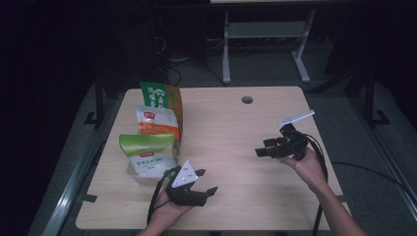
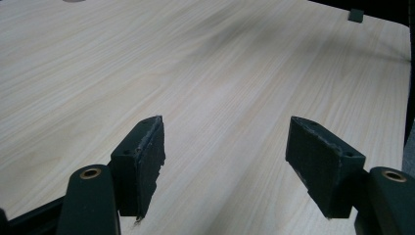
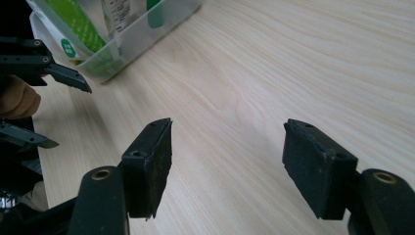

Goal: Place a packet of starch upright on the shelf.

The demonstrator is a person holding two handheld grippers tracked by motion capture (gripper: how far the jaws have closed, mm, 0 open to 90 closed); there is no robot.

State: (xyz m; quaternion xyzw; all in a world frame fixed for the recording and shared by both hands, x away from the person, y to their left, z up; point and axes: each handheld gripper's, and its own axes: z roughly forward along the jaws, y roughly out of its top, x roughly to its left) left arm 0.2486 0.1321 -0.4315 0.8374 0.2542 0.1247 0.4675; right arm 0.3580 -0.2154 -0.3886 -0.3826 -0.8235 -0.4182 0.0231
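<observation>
The table (image 1: 236,147) is big and made of light wood, and most of it is bare. On its left side stands a clear box (image 3: 147,29) with food bags (image 1: 155,132) standing in it: green ones, and a white and orange one. The bags look packed in already, and no bag lies loose on the wood. So it seems the packing is done, or the taking out has not begun. I cannot tell which.

The left gripper (image 1: 204,184) sits near the front edge, just beside the box. Its jaws are spread wide, with bare wood between them and nothing held.

The right gripper (image 1: 263,147) hangs over the right half of the table, well apart from the box and pointing toward it. Its jaws are spread wide too, and nothing is in them.

Both hands are free, so the next grab is yet to come.
</observation>
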